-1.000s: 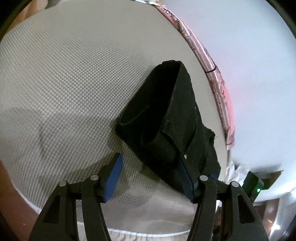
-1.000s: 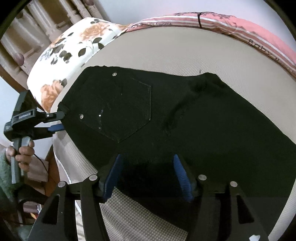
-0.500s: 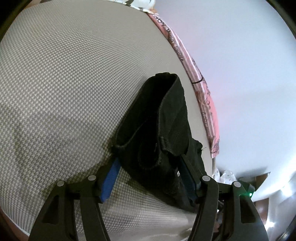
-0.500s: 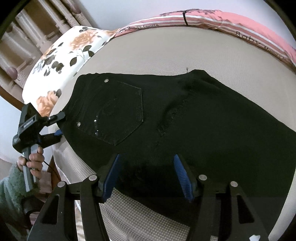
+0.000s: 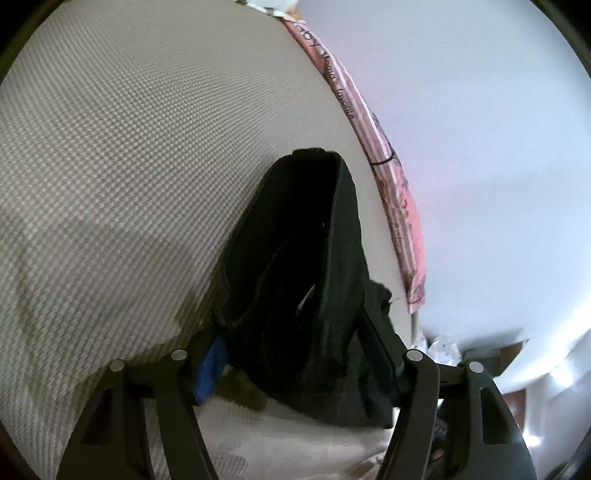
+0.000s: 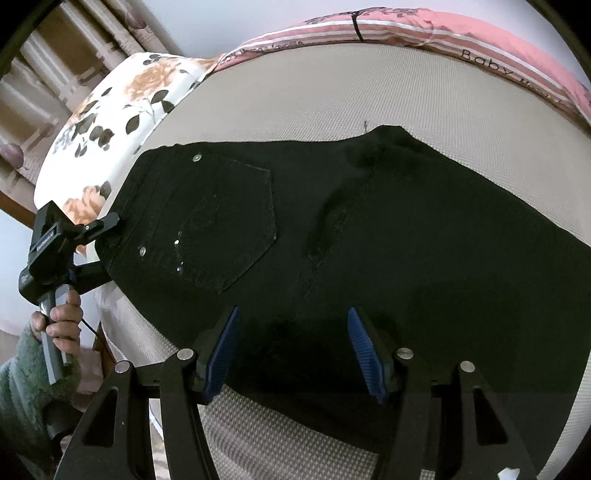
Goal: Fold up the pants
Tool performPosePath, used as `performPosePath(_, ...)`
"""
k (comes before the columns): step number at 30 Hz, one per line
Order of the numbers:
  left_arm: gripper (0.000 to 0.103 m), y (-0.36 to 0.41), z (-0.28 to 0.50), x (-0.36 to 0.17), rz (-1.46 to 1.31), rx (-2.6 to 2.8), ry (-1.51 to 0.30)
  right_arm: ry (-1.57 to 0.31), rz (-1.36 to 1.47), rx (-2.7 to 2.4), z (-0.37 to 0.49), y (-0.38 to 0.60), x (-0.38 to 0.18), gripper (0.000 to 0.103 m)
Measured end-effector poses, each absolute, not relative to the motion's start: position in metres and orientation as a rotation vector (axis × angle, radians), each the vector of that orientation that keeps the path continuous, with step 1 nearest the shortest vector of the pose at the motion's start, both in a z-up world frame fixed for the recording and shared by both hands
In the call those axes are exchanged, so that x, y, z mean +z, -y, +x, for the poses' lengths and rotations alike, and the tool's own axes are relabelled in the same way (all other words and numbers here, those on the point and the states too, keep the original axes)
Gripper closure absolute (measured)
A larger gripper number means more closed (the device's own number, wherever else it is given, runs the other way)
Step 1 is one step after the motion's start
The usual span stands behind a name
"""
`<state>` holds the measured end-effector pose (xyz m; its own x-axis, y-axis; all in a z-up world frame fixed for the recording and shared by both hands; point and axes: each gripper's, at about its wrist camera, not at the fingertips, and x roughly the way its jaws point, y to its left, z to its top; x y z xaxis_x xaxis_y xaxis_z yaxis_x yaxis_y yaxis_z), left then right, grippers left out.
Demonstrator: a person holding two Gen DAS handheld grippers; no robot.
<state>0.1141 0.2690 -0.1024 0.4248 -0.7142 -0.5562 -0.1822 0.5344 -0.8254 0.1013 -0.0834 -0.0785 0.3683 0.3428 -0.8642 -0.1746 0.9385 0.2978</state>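
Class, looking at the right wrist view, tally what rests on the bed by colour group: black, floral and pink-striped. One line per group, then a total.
Black: 1, the pants
Floral: 1, the pillow
Pink-striped: 1, the blanket along the far edge
Total: 3

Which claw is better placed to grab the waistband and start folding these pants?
Left. The left claw already straddles the waistband at the pants' end, its fingers open around the fabric. The right claw hovers open over the mid-leg, nothing between its pads.
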Motion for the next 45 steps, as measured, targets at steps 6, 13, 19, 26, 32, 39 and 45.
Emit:
performPosePath(6, 0.037, -0.251, 0.136, -0.098, -0.862, -0.450, -1.140, -1.141, 0.186, 0.313, 0.102, 0.086, -0.078, 0.045)
performPosePath(13, 0.067, -0.244, 0.140, -0.100, -0.784, -0.444, -1.175, -1.121, 0.204, 0.289, 0.104, 0.096, -0.074, 0.045)
performPosePath(19, 0.076, -0.234, 0.138, -0.080, -0.700, -0.422, -1.155, -1.114, 0.229, 0.278, 0.104, 0.105, -0.073, 0.045)
performPosePath(26, 0.076, -0.211, 0.137, -0.043, -0.684, -0.471, -1.097, -1.088, 0.245, 0.276, 0.098, 0.118, -0.068, 0.045)
performPosePath(32, 0.078, -0.179, 0.136, -0.011, -0.676, -0.541, -1.056, -1.057, 0.278, 0.266, 0.093, 0.132, -0.062, 0.045)
performPosePath(39, 0.078, -0.119, 0.135, 0.019, -0.621, -0.668, -1.032, -1.016, 0.361, 0.208, 0.077, 0.175, -0.056, 0.045)
performPosePath(45, 0.078, -0.064, 0.134, 0.032, -0.600, -0.796, -1.030, -0.974, 0.487, 0.142, 0.059, 0.230, -0.052, 0.045)
